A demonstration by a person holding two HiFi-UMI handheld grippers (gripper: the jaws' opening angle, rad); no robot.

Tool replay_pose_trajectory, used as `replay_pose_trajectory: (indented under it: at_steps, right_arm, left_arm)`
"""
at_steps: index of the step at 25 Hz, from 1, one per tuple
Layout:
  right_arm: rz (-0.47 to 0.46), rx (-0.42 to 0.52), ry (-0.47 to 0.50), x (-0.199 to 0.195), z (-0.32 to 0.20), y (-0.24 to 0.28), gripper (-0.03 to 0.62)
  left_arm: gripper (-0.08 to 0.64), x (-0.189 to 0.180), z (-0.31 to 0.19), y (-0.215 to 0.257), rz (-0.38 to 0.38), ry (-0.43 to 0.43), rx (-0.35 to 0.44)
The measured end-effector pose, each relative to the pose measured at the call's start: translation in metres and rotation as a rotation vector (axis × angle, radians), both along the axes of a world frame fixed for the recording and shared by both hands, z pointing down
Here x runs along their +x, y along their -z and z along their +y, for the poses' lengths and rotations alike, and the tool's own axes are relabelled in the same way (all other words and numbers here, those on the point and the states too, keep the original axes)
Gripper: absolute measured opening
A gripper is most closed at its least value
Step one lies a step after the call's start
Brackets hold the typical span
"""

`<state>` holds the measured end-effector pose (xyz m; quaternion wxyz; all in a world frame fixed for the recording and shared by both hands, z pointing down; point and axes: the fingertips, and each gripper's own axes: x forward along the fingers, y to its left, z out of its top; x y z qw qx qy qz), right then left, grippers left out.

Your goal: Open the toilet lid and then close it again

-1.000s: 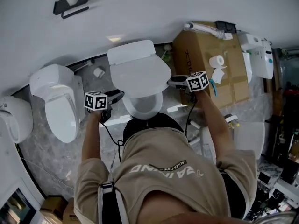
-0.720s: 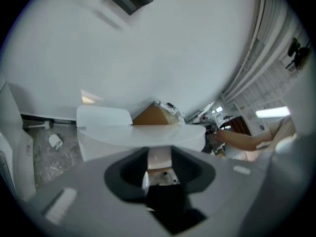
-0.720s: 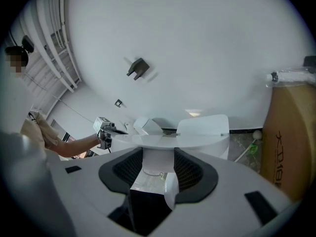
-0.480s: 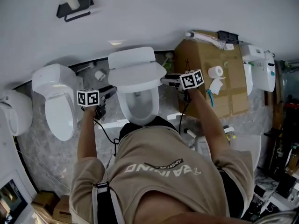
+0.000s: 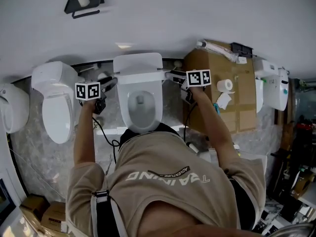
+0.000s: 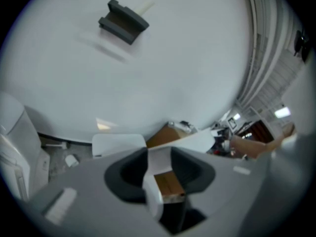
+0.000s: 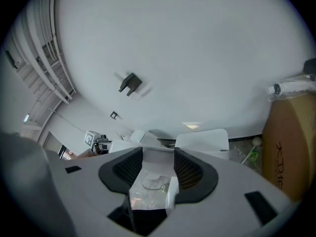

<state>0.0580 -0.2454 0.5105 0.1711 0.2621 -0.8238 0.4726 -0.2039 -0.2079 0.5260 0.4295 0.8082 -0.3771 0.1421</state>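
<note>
The middle toilet's [image 5: 143,107] one lid [image 5: 138,64] stands raised at the far end. Two grippers clamp it: left gripper [image 5: 111,82] on its left edge, right gripper [image 5: 171,75] on its right edge. One box [image 5: 239,107] sits right.

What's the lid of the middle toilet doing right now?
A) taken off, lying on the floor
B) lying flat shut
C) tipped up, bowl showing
C: the lid stands raised with the bowl open below it, left claw and right claw on its side edges.
</note>
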Motion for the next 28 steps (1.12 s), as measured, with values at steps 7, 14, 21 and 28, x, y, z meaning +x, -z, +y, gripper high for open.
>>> replay_pose_trajectory:
  at_steps: [7, 14, 21, 28]
  right_arm:
    - [0.017, 0.060, -0.023, -0.005, -0.037, 0.011, 0.199]
    - [-0.006, 0.099, -0.054, -0.012, -0.071, 0.019, 0.182]
    - [0.061, 0.181, -0.016, -0.024, -0.101, 0.032, 0.089]
    - [0.124, 0.222, -0.041, -0.033, -0.131, 0.036, 0.049]
  left_arm:
    - [0.112, -0.001, -0.033, 0.010, -0.019, 0.021, 0.056]
    - [0.070, -0.004, -0.064, 0.021, -0.009, 0.087, 0.106]
    - [0.005, 0.002, -0.094, 0.034, -0.114, 0.051, 0.199]
    - [0.005, -0.007, -0.137, 0.032, -0.226, 0.045, 0.232]
